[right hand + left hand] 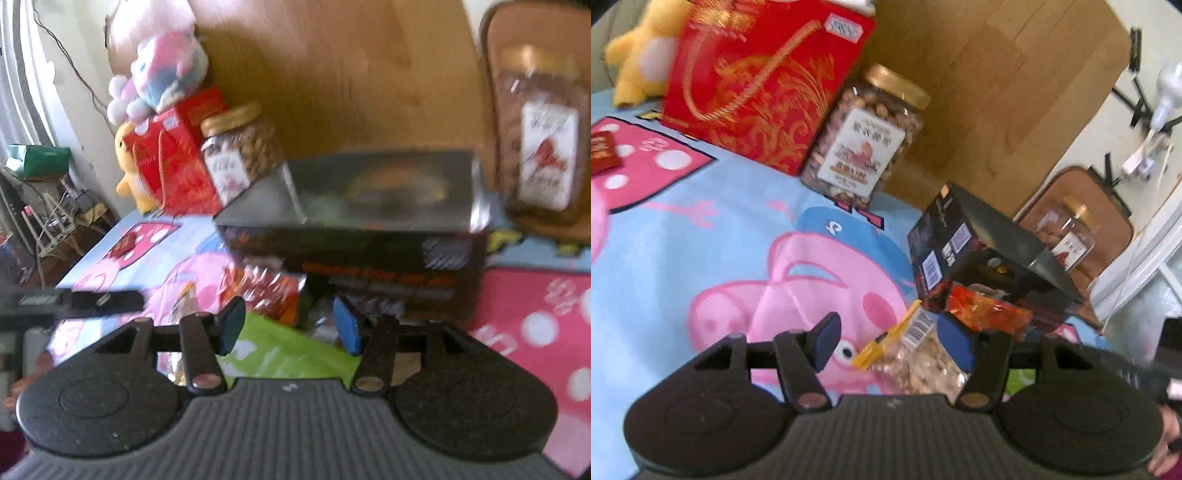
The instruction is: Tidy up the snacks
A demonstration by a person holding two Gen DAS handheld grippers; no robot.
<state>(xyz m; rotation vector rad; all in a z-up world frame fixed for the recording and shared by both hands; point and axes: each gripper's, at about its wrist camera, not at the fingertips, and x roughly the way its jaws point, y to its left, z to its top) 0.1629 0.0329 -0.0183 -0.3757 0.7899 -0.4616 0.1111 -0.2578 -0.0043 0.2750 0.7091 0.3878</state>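
Grippers: we see the left gripper [892, 341] spread open around a clear nut packet [916, 363], and the right gripper [290, 323] open over a green packet [284, 350], both beside the dark box [975, 258]. Risk: crinkly film may slip once squeezed.

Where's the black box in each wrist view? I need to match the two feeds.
Left wrist: black box sits right of centre, beyond the open left gripper.
Right wrist: black box fills the centre, just past the open right gripper.
Shared landmark: gold-lidded nut jar beside the red box.
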